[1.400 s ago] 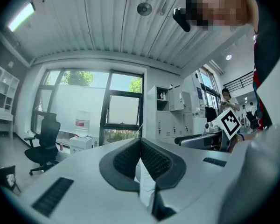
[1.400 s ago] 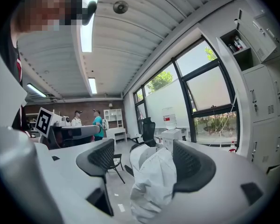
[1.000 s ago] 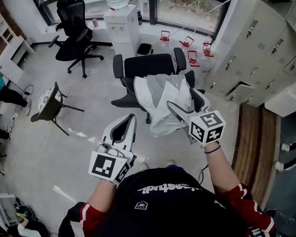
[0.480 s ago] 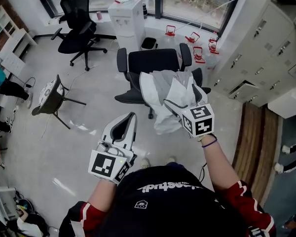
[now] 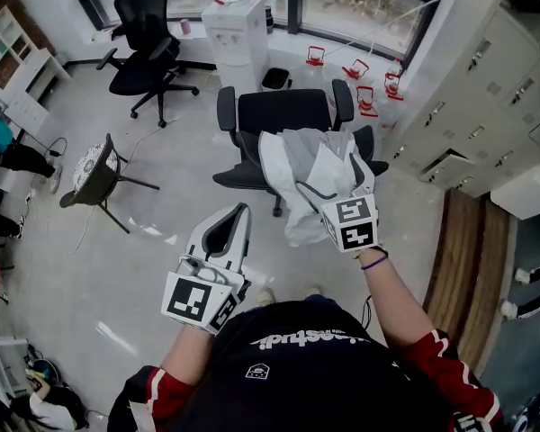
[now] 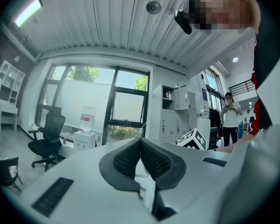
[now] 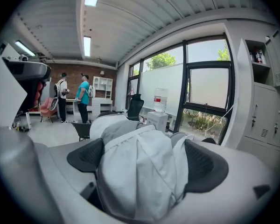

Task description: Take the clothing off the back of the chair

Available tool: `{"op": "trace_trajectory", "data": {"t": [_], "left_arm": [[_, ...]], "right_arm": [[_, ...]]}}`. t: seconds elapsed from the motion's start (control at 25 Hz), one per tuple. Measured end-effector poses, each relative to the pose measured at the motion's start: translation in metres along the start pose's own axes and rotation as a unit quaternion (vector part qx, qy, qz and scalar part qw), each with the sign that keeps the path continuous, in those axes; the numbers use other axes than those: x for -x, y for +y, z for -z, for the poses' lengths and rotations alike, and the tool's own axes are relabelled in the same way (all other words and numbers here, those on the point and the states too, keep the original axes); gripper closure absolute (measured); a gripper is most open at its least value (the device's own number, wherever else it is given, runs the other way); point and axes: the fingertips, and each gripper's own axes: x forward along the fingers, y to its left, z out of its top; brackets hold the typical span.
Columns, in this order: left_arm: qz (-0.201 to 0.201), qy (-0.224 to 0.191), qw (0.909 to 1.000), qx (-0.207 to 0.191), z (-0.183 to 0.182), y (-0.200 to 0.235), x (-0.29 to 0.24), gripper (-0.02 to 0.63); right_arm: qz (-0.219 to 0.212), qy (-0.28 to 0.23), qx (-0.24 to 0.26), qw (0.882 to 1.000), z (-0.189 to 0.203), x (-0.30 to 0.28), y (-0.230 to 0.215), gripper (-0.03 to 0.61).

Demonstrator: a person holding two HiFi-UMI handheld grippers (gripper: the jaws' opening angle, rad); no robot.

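A white-grey garment (image 5: 299, 183) hangs over the back of a black office chair (image 5: 279, 111) in the middle of the head view. My right gripper (image 5: 329, 175) is lowered onto the garment's top fold. Its jaws are opening, and bunched cloth (image 7: 140, 171) fills the wide gap between the black pads (image 7: 86, 155) in the right gripper view (image 7: 142, 158). My left gripper (image 5: 240, 214) hovers over the floor, short of the chair and to its left. It is shut with nothing in it, its pads meeting at the tip (image 6: 140, 144).
A water dispenser (image 5: 234, 34) and a second black office chair (image 5: 148, 39) stand by the windows. A small dark chair (image 5: 94, 178) is at the left. Grey lockers (image 5: 495, 88) line the right wall. People (image 7: 84, 99) stand across the room.
My right gripper has come down and forward onto the garment, rolled a little, and its jaws have spread wider around the cloth. The left gripper has stayed put.
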Motion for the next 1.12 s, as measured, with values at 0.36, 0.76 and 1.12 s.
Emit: {"op": "trace_trajectory", "data": {"t": [0.36, 0.76, 1.12], "left_arm": [[0.003, -0.003, 1.0, -0.002, -0.001, -0.003, 0.001, 0.589], [0.001, -0.005, 1.0, -0.005, -0.005, -0.009, 0.001, 0.589], [-0.002, -0.005, 1.0, -0.004, -0.009, -0.01, 0.005, 0.589]], "right_arm": [[-0.02, 0.01, 0.021, 1.0, 0.002, 0.008, 0.014, 0.148], [-0.043, -0.005, 0.03, 0.999, -0.007, 0.019, 0.025, 0.375], [-0.058, -0.033, -0.021, 0.998, -0.01, 0.025, 0.024, 0.493]]}}
